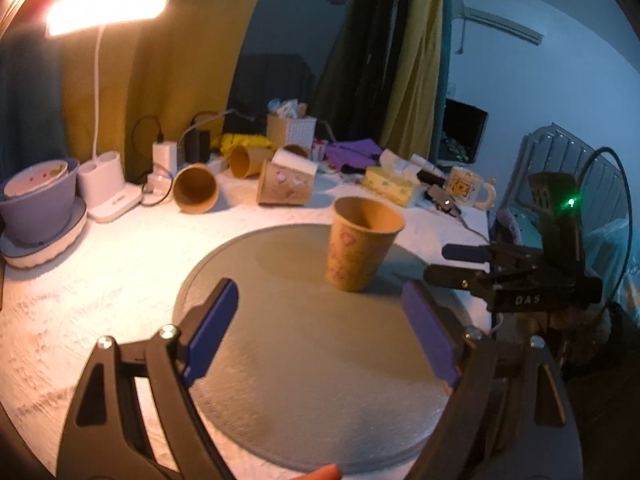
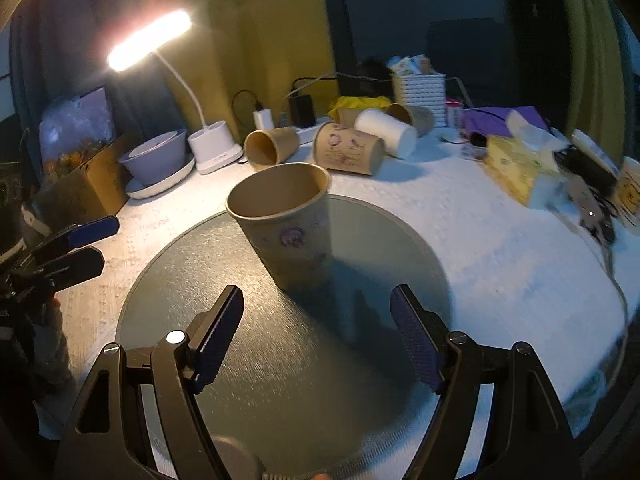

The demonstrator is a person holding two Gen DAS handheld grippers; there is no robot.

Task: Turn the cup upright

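A tan paper cup (image 1: pixel 360 244) with pink flower prints stands upright, mouth up, on a round grey mat (image 1: pixel 304 380). It also shows in the right wrist view (image 2: pixel 288 228) on the mat (image 2: pixel 280 380). My left gripper (image 1: pixel 320 328) is open and empty, short of the cup. My right gripper (image 2: pixel 316 336) is open and empty, just in front of the cup. The right gripper shows in the left wrist view (image 1: pixel 456 262) to the right of the cup. The left gripper shows in the right wrist view (image 2: pixel 92 244) at the left edge.
Several paper cups (image 1: pixel 196 188) and a cup stack (image 2: pixel 352 150) lie on their sides at the back of the white cloth. A lit desk lamp (image 1: pixel 108 188), bowls (image 1: pixel 40 200), tissue boxes (image 1: pixel 392 184), a mug (image 1: pixel 468 188) and cables crowd the back.
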